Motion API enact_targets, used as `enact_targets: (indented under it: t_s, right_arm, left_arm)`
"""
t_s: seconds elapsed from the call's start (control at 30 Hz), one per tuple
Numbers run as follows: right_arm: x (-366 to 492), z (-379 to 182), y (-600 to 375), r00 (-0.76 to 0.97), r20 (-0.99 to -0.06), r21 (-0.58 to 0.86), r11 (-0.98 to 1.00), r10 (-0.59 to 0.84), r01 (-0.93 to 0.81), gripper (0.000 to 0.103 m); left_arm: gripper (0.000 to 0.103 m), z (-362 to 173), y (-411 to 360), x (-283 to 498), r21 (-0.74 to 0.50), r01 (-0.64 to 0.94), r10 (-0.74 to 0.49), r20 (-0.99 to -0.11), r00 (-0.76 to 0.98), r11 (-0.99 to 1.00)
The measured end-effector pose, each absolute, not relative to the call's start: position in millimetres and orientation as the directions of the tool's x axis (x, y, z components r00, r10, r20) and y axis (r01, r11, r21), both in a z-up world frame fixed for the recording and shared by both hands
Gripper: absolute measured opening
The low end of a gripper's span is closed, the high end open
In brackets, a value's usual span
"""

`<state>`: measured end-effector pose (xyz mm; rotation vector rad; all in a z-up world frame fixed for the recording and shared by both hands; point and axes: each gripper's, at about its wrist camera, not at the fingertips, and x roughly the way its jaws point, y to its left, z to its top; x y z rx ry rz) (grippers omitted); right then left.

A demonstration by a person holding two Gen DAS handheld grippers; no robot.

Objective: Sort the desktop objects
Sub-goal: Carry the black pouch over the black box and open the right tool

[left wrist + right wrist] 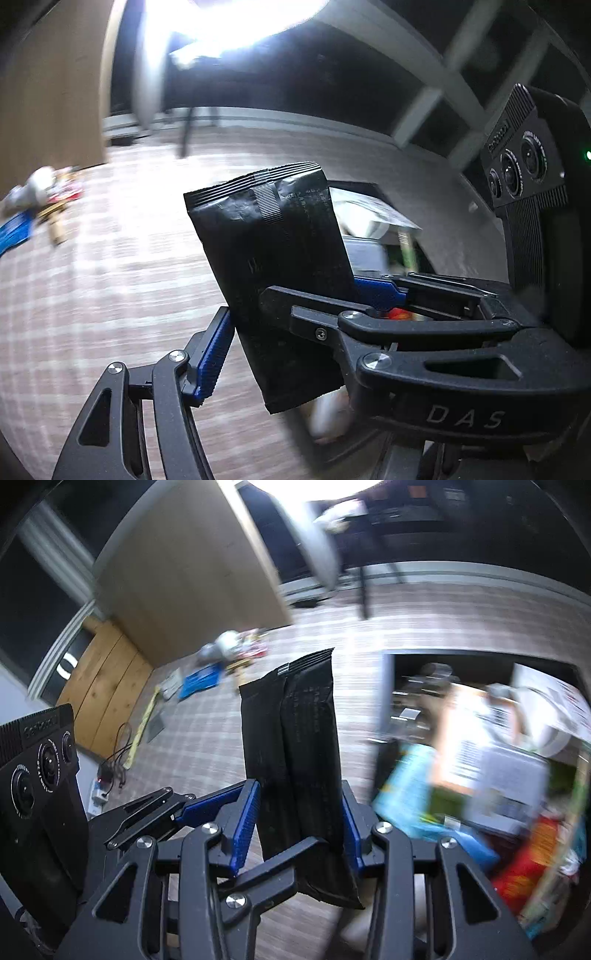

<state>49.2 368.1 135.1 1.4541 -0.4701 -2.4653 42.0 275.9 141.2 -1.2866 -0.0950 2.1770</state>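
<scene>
A black foil packet (273,251) stands upright between the blue-padded fingers of both grippers, above a plaid tablecloth. In the left wrist view my left gripper (295,317) is shut on its lower part, and the right gripper's black finger (314,317) crosses in front of it. In the right wrist view my right gripper (299,808) is shut on the same packet (295,738), blue pads pressed to both its sides. The left gripper's finger (207,808) reaches in from the left.
A dark box (480,760) full of packets, papers and snack bags sits at the right; it also shows in the left wrist view (369,229). A heap of loose items (221,657) lies far back on the tablecloth, and in the left wrist view (40,199) at the left.
</scene>
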Motion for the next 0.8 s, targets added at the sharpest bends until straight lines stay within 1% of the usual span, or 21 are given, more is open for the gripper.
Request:
enact_targets:
  t_s: [0.2, 0.33, 0.5, 0.67, 0.7, 0.73, 0.8]
  right_arm:
    - [86.5, 138.2, 447.0, -0.512, -0.802, 0.389, -0.919, -0.309, -0.055, 0.041]
    - [106.5, 138.0, 488.6, -0.523, -0.807, 0.385, -0.916, -0.274, -0.115, 0.041]
    - [124.8, 135.4, 527.0, -0.525, -0.815, 0.375, -0.913, -0.243, -0.160, 0.041]
    - [134.8, 131.4, 544.5, -0.524, -0.821, 0.369, -0.912, -0.228, -0.181, 0.041]
    - [136.3, 131.6, 546.5, -0.522, -0.825, 0.357, -0.916, -0.217, -0.183, 0.042]
    - [137.2, 131.9, 547.3, -0.522, -0.830, 0.339, -0.922, -0.199, -0.189, 0.043]
    - [139.0, 134.0, 551.6, -0.520, -0.844, 0.285, -0.932, -0.133, -0.225, 0.058]
  left_arm:
    - [0.061, 142.9, 357.2, 54.9, -0.354, -0.550, 0.567, -0.774, -0.281, -0.757]
    - [0.061, 143.5, 396.2, 66.4, -0.349, -0.594, 0.576, -0.779, -0.246, -0.725]
    - [0.061, 141.2, 432.8, 76.5, -0.340, -0.627, 0.576, -0.789, -0.215, -0.700]
    - [0.060, 139.6, 451.6, 83.4, -0.323, -0.645, 0.564, -0.800, -0.206, -0.693]
    - [0.062, 139.5, 453.6, 83.3, -0.310, -0.648, 0.556, -0.803, -0.213, -0.696]
    - [0.064, 139.9, 455.7, 84.4, -0.281, -0.649, 0.540, -0.807, -0.239, -0.707]
    - [0.073, 139.7, 453.3, 84.1, -0.252, -0.638, 0.515, -0.815, -0.266, -0.728]
